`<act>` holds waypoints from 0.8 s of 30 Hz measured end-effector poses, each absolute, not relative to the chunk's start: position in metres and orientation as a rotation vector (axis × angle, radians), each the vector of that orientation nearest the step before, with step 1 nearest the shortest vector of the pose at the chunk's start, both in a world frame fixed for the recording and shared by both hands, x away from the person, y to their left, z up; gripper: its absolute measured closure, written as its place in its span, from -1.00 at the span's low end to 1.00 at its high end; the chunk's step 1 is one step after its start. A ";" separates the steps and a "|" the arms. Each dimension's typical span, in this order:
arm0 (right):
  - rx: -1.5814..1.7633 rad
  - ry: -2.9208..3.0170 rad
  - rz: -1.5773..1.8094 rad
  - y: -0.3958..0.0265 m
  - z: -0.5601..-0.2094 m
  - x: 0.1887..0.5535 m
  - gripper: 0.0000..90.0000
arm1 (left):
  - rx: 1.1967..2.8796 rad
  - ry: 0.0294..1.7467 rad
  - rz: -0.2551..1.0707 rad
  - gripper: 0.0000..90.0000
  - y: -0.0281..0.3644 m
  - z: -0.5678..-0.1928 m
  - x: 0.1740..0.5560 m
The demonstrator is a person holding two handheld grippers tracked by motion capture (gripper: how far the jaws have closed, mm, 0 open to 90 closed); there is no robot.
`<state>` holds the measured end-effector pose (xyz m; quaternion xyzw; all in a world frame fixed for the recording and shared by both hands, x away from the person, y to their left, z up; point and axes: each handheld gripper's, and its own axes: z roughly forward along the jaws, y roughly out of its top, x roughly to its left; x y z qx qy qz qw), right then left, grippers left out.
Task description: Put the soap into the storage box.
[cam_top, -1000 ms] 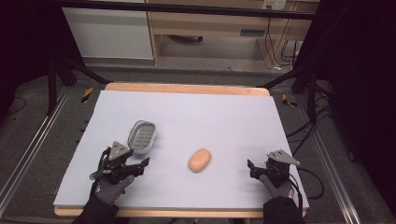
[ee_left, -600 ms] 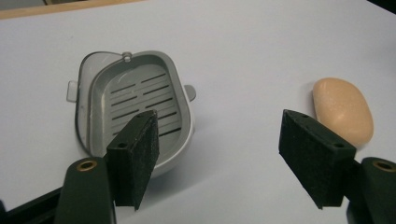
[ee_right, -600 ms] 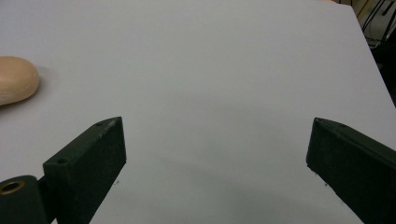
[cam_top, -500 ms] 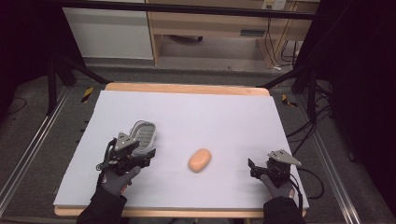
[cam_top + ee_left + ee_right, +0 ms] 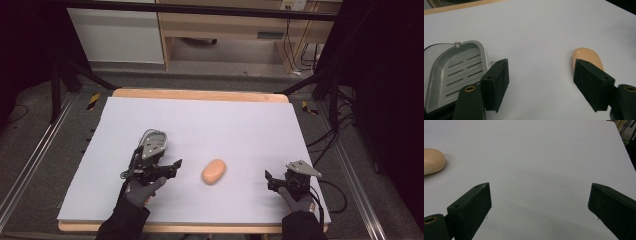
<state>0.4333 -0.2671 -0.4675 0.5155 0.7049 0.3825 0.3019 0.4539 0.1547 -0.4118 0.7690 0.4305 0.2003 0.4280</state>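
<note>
Soap (image 5: 214,171) lay at three o'clock of my left hand-held gripper (image 5: 170,167), which had advanced, jaws just widened, empty.

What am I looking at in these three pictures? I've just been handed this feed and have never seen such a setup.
No robot arm here: a person in dark gloves holds a hand-held two-jaw gripper in each hand. The high view looks down on the table, covered in a white sheet, with the forearms coming in from the bottom. There the left gripper is at the left and the right gripper at the right.

The other two pictures come from a camera riding on each gripper, looking along its own black jaws.

Two things lie on the sheet: a peach-coloured bar of soap in the middle, and a grey slotted soap dish by the left gripper.

Nothing is held. The left gripper's jaws have just been opening, with bare sheet between them; the right gripper's jaws stand wide apart over bare sheet.
</note>
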 end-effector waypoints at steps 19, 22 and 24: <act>1.363 1.878 1.010 -0.266 -0.468 0.434 -0.89 | 1.983 1.009 0.482 -0.41 0.116 -0.418 0.458; 1.364 1.878 1.012 -0.266 -0.468 0.434 -0.89 | 2.004 0.995 0.483 -0.42 0.110 -0.421 0.458; 1.364 1.879 1.011 -0.266 -0.468 0.434 -0.89 | 2.010 0.991 0.480 -0.43 0.107 -0.421 0.458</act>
